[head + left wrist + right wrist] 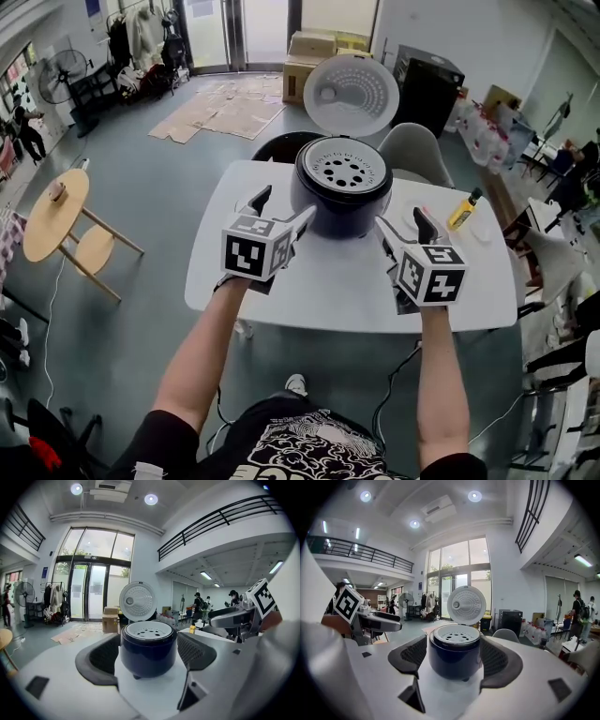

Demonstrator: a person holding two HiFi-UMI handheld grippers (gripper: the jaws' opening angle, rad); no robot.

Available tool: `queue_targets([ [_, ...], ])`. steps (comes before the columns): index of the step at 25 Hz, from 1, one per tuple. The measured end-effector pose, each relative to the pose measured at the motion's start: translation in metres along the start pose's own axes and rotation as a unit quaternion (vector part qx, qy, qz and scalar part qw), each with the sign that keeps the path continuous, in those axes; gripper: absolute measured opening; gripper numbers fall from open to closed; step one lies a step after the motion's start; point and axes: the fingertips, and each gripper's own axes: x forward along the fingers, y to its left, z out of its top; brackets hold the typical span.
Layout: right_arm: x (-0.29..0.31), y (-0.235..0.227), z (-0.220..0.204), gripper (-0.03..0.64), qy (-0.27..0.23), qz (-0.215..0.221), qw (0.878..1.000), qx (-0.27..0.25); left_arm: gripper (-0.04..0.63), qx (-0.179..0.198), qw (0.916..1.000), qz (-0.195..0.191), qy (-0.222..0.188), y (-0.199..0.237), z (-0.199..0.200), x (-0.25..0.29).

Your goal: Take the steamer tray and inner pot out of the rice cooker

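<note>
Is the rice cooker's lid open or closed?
Open. The lid stands up behind the rice cooker, and the white steamer tray with holes shows inside.

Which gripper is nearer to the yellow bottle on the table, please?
Right. The right gripper is beside the yellow bottle; the left gripper is on the rice cooker's other side.

Grey floor (122,309), a round wooden table (52,214), flattened cardboard (223,111) before tall glass doors (89,592), what may be coats (55,599) hung beside them, ceiling spots (151,499) overhead.
</note>
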Motion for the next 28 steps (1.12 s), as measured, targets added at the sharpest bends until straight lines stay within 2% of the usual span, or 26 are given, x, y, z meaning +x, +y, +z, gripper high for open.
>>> queue_targets([
  [8, 0.038, 0.009, 0.001, 0.350, 0.008, 0.016, 1.000, -0.014, 0.383, 0.001, 1.0000, -0.005, -0.002, 0.028, -0.003, 0.019],
  [13, 0.067, 0.013, -0.005, 0.350, 0.030, 0.043, 0.996, -0.070, 0.383, 0.008, 1.0000, 0.003, 0.000, 0.048, -0.014, 0.025],
  [19, 0.109, -0.012, 0.021, 0.350, 0.044, 0.078, 0.988, -0.127, 0.383, 0.008, 0.9998, 0.019, -0.006, 0.057, -0.002, 0.057],
  [22, 0.140, -0.026, 0.031, 0.350, 0.062, 0.117, 0.976, -0.174, 0.383, 0.012, 0.9996, 0.024, 0.003, 0.059, 0.003, 0.089],
  [28, 0.202, -0.034, 0.044, 0.350, 0.116, 0.214, 0.927, -0.284, 0.383, 0.008, 0.9985, 0.047, 0.028, 0.070, 0.013, 0.135],
])
